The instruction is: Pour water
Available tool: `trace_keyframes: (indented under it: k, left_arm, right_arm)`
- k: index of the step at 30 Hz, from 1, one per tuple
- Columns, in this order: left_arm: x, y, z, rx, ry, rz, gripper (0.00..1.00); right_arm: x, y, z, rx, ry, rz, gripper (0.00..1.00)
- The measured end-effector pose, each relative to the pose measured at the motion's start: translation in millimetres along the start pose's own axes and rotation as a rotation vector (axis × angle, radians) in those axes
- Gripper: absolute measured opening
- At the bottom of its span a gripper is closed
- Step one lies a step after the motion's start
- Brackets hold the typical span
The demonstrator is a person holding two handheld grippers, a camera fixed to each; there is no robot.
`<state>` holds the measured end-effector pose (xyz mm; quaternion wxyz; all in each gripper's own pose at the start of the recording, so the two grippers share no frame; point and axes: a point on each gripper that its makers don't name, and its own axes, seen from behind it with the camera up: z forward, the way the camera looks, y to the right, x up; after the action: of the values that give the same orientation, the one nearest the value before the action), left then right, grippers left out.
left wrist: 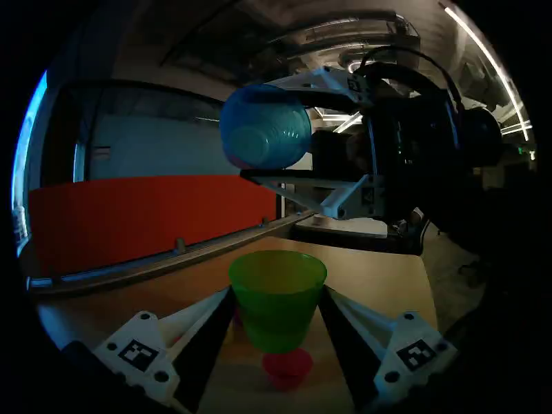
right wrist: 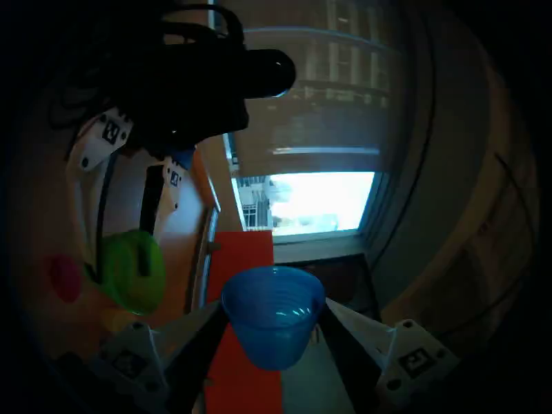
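I am in the pouring step. My right claw [right wrist: 274, 309] pinches the blue cup [right wrist: 272, 334] and holds it tipped on its side, above and a little beyond my left claw [left wrist: 276, 295]. The left claw pinches the green cup [left wrist: 276, 321] upright over the desk [left wrist: 372, 276]. I cannot see any water. Next, I judge, the blue rim must come exactly over the green mouth, followed by a slow further tilt. I count two claws, one blue cup, one green cup, and one small pink thing [left wrist: 288, 367] just below the left claw.
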<state>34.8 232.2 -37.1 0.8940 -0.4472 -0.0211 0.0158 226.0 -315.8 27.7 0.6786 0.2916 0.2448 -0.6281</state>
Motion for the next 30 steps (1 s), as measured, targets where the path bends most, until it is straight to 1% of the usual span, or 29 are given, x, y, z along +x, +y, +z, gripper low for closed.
trace_keyframes:
  k: [6,12,15,22,24,27,30]
  left_arm:
    - [-0.1,-2.0,-1.6,0.006,-0.002,-0.001,0.83]
    - [0.9,-4.1,-2.6,0.012,-0.005,0.0,0.83]
    - [1.5,-5.7,-3.1,0.017,-0.007,0.003,0.83]
    - [1.7,-6.7,-3.1,0.021,-0.012,0.006,0.83]
    - [1.5,-7.0,-2.9,0.023,-0.013,0.007,0.83]
    - [1.6,-7.2,-2.7,0.025,-0.014,0.008,0.83]
    - [0.7,-7.3,-2.6,0.026,-0.019,0.011,0.83]
  right_arm:
    - [-9.8,-4.8,-3.1,-0.009,-0.018,0.212,0.89]
    - [-9.4,-11.7,-9.9,-0.005,-0.014,0.461,0.89]
    - [-9.1,-15.9,-13.1,-0.001,-0.013,0.601,0.89]
    - [-6.3,-22.0,-18.5,0.041,0.0,0.986,0.89]
    - [-6.0,-21.7,-19.6,0.051,0.007,1.08,0.89]
    - [-7.4,-19.9,-21.7,0.061,0.017,1.188,0.89]
    - [-11.1,-20.8,-23.5,0.066,0.013,1.255,0.89]
